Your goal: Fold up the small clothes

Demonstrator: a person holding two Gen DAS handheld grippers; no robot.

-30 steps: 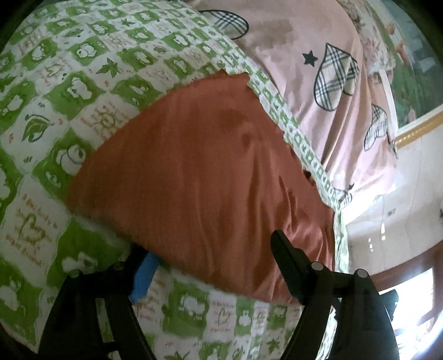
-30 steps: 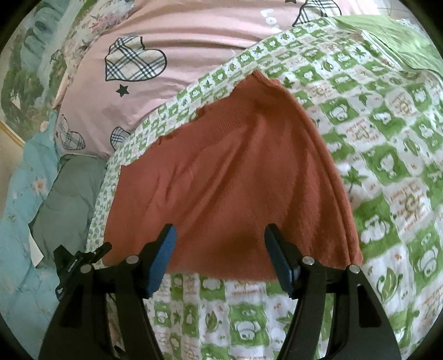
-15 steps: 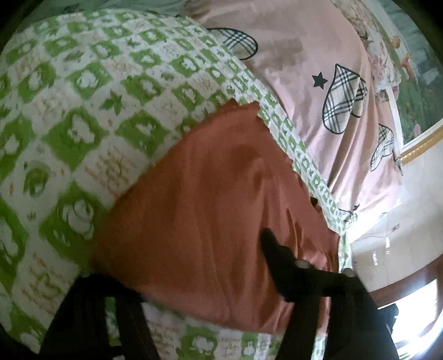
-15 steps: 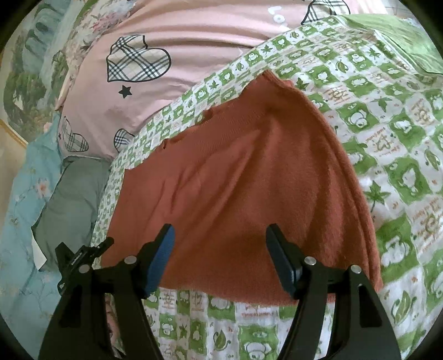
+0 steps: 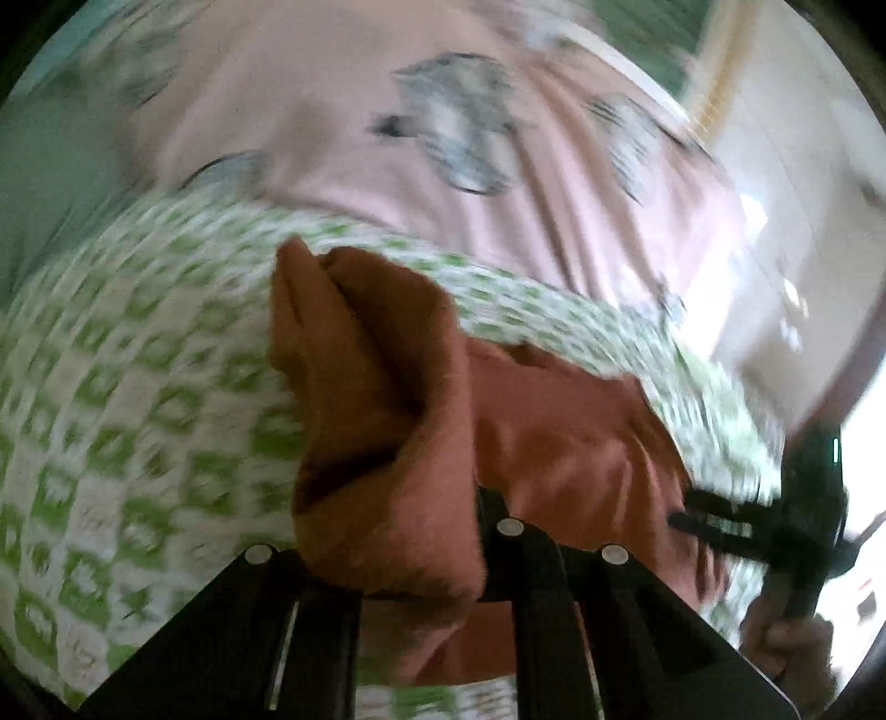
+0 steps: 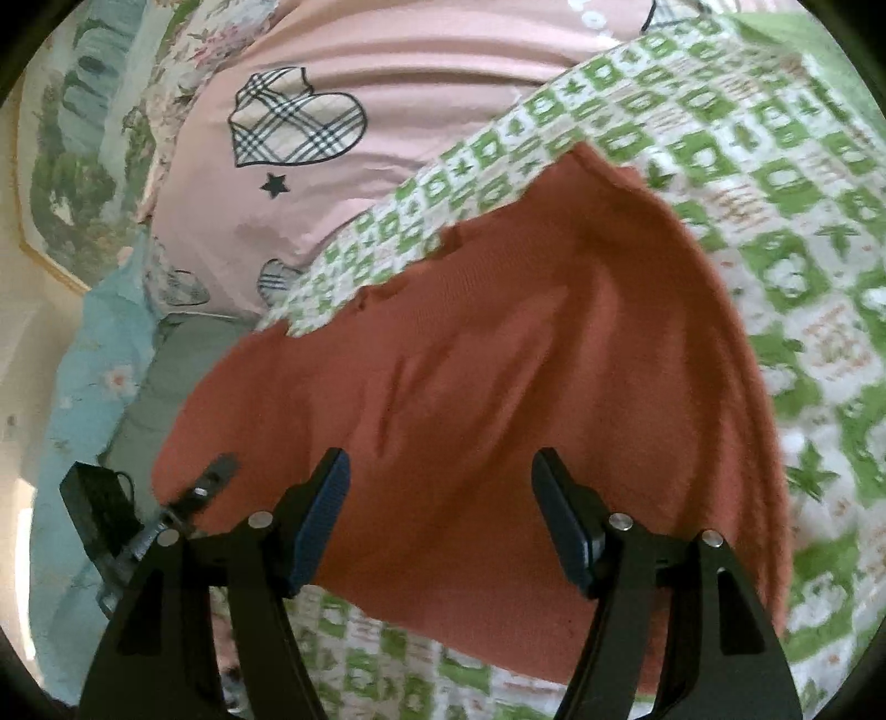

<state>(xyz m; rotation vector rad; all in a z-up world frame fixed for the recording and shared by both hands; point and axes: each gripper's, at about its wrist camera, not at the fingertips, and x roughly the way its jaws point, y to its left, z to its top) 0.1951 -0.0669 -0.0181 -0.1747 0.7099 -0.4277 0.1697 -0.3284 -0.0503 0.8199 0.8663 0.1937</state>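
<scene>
Pinching a bunched edge of the rust-red garment [image 5: 387,443], left gripper [image 5: 387,559] lifted over the green-checked blanket [image 5: 138,387]. Right gripper [image 6: 440,526] spread wide, low over the flat part, gripping nothing. First fold under way. Next: carry edge across, align, release.

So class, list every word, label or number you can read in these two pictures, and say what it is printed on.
Nothing reads cleanly.
Green checked blanket: brownish script in the pale squares, too blurred to read.
Pink heart-print sheet: white lettering at the top edge, cut off and unreadable.
Rust-coloured garment: no print or label visible.
Left wrist view: motion blur, nothing legible.
</scene>
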